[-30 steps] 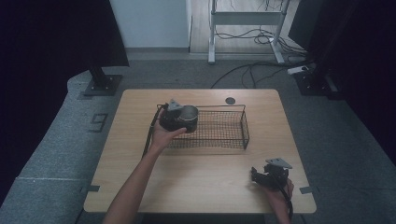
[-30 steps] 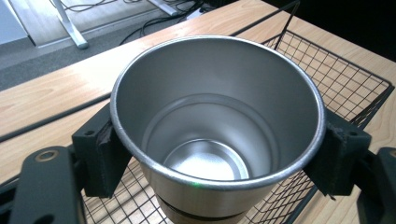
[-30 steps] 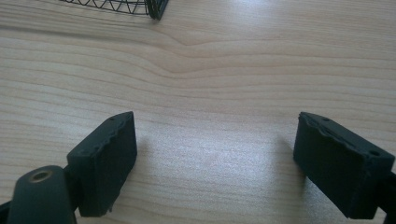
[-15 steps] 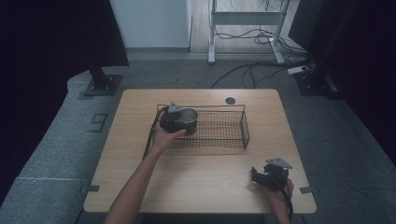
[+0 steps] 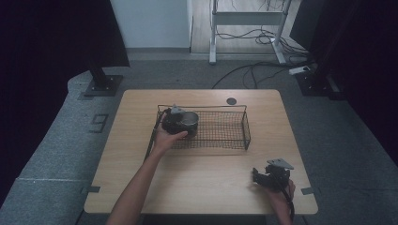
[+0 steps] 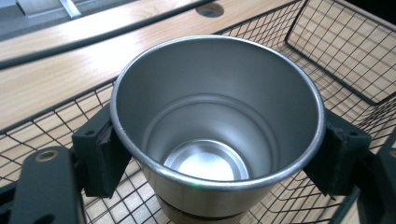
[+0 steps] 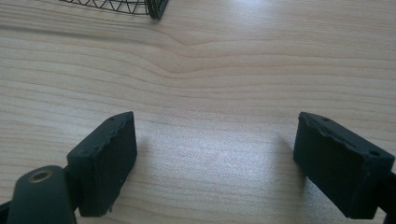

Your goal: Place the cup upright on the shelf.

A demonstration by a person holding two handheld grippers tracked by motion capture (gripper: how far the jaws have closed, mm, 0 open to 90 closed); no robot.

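Observation:
A shiny steel cup (image 5: 189, 120) stands upright, mouth up and empty, at the left end of a black wire basket (image 5: 246, 132) on the wooden table (image 5: 202, 180). My left gripper (image 5: 178, 123) is shut on it. In the left gripper view the two black pads press the cup (image 6: 217, 140) from both sides, with the basket mesh (image 6: 336, 42) under and around it. My left gripper (image 6: 219, 156) holds it just below the rim. My right gripper (image 5: 263, 177) rests near the table's front right, open, and its jaws (image 7: 224, 158) are wide apart over bare wood.
A round cable hole (image 5: 231, 101) sits in the table behind the basket. The basket's near corner (image 7: 140, 5) lies far ahead of the right gripper. On the floor beyond are a black stand base (image 5: 102, 85), a desk frame and loose cables (image 5: 263, 70).
The left gripper has eased the cup slightly nearer and lower into the basket's left end. The right gripper has stayed still.

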